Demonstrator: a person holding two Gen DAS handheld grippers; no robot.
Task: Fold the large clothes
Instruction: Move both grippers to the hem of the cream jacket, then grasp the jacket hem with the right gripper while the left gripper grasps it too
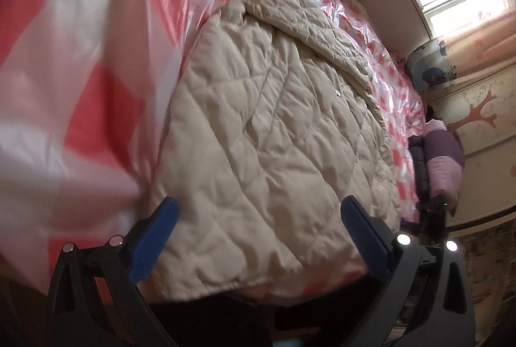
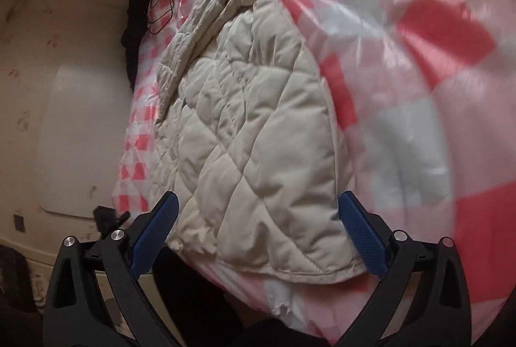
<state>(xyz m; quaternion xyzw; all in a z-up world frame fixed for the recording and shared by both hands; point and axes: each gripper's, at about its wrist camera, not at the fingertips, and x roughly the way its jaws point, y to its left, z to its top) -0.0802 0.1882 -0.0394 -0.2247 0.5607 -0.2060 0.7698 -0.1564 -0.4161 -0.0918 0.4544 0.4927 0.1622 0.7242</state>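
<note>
Quilted jacket lies on the checkered bed, sides apparently folded in, hem near. Left gripper and right gripper both spread wide, empty. Lengthwise fold probably remains.

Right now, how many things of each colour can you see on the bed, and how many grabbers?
Beige: 1, the coat lying on the bed.
Red-and-white: 1, the checked sheet under clear plastic.
Purple: 1, a bundle past the bed's far edge; what it is cannot be told.
Blue-fingered grabbers: 2, the left gripper and the right gripper, both open.
Total: 5.
</note>
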